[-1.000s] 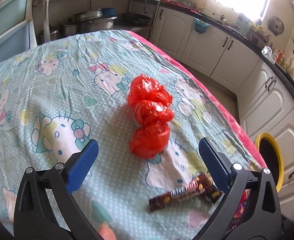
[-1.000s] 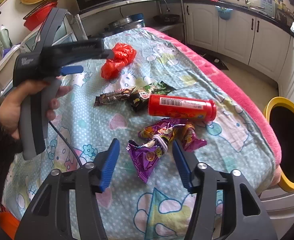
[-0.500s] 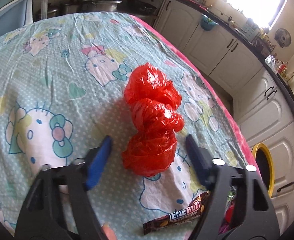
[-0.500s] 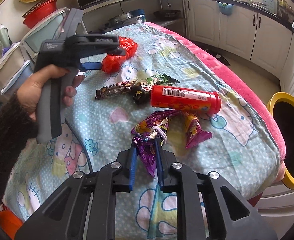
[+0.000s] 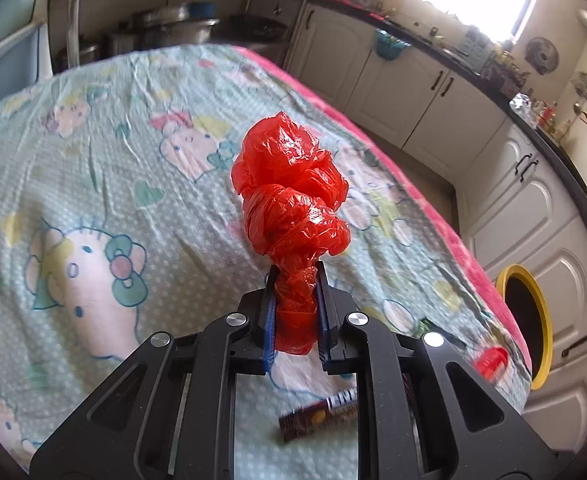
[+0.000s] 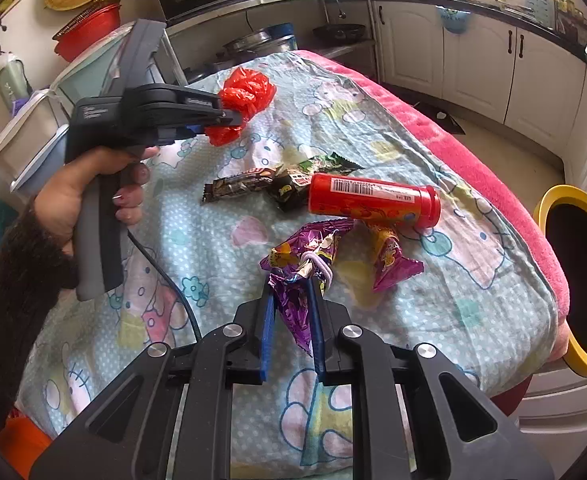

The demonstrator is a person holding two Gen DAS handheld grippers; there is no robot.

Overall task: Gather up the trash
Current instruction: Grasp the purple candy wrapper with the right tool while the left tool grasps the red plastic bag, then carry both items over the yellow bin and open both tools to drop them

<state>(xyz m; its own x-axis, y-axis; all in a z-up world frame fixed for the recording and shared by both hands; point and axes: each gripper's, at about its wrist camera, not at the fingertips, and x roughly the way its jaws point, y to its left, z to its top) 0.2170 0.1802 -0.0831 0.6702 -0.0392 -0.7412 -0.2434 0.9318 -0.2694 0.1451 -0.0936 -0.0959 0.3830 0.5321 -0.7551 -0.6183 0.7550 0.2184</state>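
My left gripper [image 5: 295,280] is shut on the lower end of a crumpled red plastic bag [image 5: 289,196] and holds it above the table; the same gripper [image 6: 229,120] and bag [image 6: 245,92] show at the far left in the right wrist view. My right gripper [image 6: 291,292] is shut on a purple snack wrapper [image 6: 297,276] at the table's near middle. A red tube [image 6: 373,200], a brown candy bar wrapper [image 6: 237,184], a green-black wrapper [image 6: 313,172] and a pink-yellow wrapper [image 6: 393,256] lie on the cloth.
The table wears a pale blue cartoon cloth [image 6: 473,300] with a pink edge [image 6: 493,176]. A yellow-rimmed bin [image 6: 581,272] stands by the table's right side, also in the left wrist view [image 5: 529,320]. Kitchen cabinets [image 5: 433,104] line the right wall.
My left gripper closed on the red bag and lifted it off the cloth. My right gripper stayed shut on the purple wrapper and raised it slightly.
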